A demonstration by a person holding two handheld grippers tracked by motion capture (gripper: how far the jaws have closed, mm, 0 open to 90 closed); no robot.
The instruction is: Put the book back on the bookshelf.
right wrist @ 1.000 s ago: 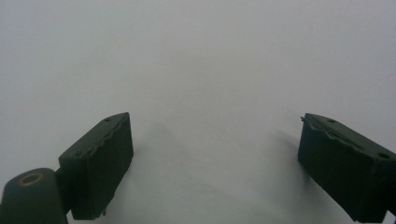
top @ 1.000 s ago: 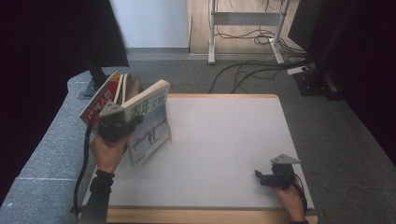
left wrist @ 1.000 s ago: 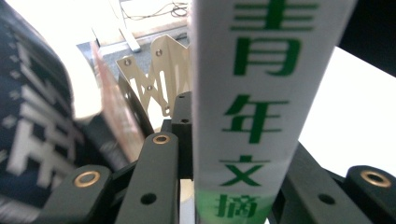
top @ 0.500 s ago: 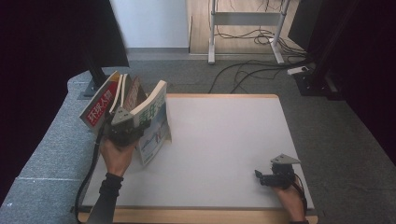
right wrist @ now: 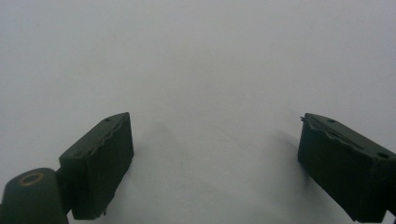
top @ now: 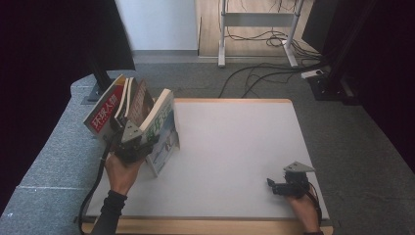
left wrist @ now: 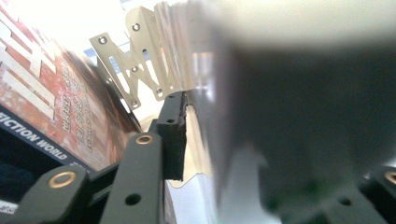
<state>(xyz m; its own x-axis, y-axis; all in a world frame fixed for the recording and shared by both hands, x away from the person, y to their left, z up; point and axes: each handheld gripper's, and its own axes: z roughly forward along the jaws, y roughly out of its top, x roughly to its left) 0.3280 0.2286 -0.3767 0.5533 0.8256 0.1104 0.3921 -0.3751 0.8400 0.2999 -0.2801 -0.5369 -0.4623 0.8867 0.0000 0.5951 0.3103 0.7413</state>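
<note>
On a white tabletop [top: 230, 147] over grey carpet [top: 362, 122], the left hand-held gripper [top: 131, 142] loosens around leaning books [top: 159, 125], the right hand-held gripper [top: 272, 185] gapes.

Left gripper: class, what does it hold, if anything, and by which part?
The left gripper has the white-and-green book between its jaws, at the lower cover near the table; the jaws have just been opening, so a firm hold cannot be told.

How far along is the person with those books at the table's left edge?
Already done: two books, the red-covered one and the brown one, lean in the metal bookend. In hand: the left tongs are at the green-and-white book, their jaws just opening around it. Left: letting go fully and backing off. The right tongs rest open and empty on the table.
</note>
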